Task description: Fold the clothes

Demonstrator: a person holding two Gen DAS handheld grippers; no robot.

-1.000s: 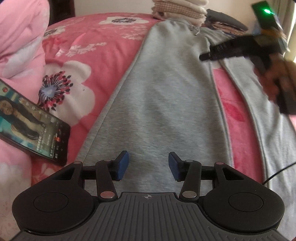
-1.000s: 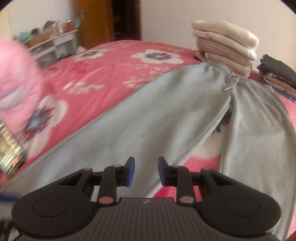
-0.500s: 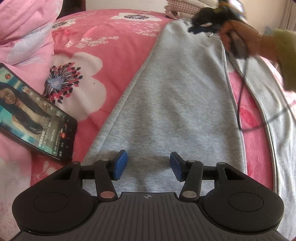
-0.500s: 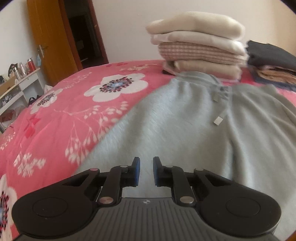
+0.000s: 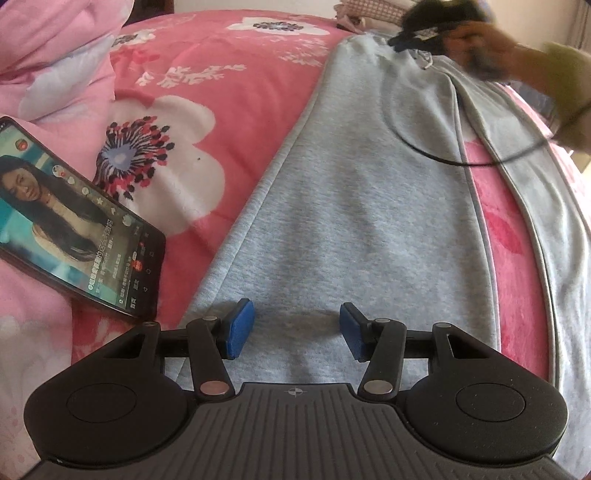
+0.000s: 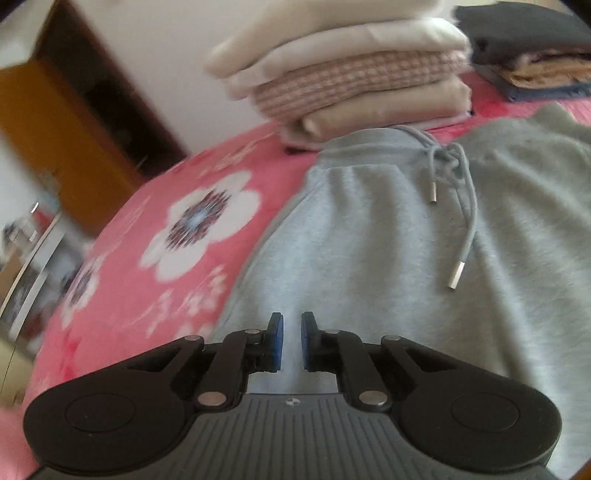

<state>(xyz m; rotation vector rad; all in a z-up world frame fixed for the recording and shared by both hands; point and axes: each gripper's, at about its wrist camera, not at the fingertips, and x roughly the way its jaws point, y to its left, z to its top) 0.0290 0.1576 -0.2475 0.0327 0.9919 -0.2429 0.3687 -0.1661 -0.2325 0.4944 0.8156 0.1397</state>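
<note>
Grey sweatpants (image 5: 362, 192) lie flat along the pink flowered bedspread (image 5: 221, 110), legs towards me. My left gripper (image 5: 297, 328) hovers open over the hem end of the left trouser leg, nothing between its blue pads. The other hand holds my right gripper (image 5: 424, 27), blurred, at the far waistband. In the right wrist view the right gripper (image 6: 290, 341) is closing just above the sweatpants (image 6: 369, 240) below the waistband. A narrow gap still shows between its pads and no cloth is pinched. The knotted drawstring (image 6: 458, 206) lies to its right.
A lit phone (image 5: 70, 229) lies on the bed left of the trouser leg, under a pink quilt (image 5: 55, 55). A black cable (image 5: 436, 157) trails across the pants. Folded cream clothes (image 6: 351, 81) and a dark pile (image 6: 535, 48) sit behind the waistband. A wooden door (image 6: 55, 122) stands far left.
The right gripper has travelled up the pants from the legs to the waistband, rolled, and its jaws have narrowed. The left gripper has stayed over the hem.
</note>
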